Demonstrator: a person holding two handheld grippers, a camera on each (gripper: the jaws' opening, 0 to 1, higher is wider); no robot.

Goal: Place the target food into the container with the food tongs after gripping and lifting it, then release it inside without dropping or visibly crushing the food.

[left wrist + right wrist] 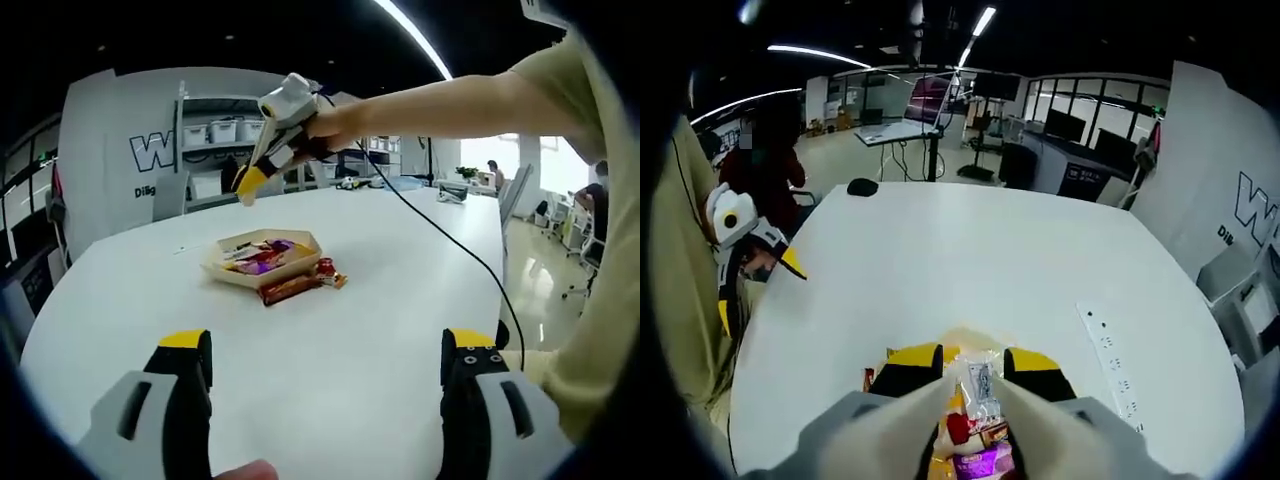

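A shallow beige paper tray (225, 266) holding colourful snack packets lies mid-table. A brown and red snack packet (300, 287) rests on the table against its near side. My right gripper (247, 186), held in a hand, hovers above and behind the tray with nothing seen in its yellow tips. From the right gripper view its jaws stand a narrow gap apart (975, 362), and the tray's packets (982, 390) show through the gap below. My left gripper (325, 367) is open wide near the table's front edge, empty; it also appears as a white and yellow tool (755, 285).
A black cable (440, 235) trails across the white table (400, 290) to the right gripper. A white power strip (1110, 365) and a black mouse (862, 187) lie on the table. Shelves with bins (225, 135) stand behind.
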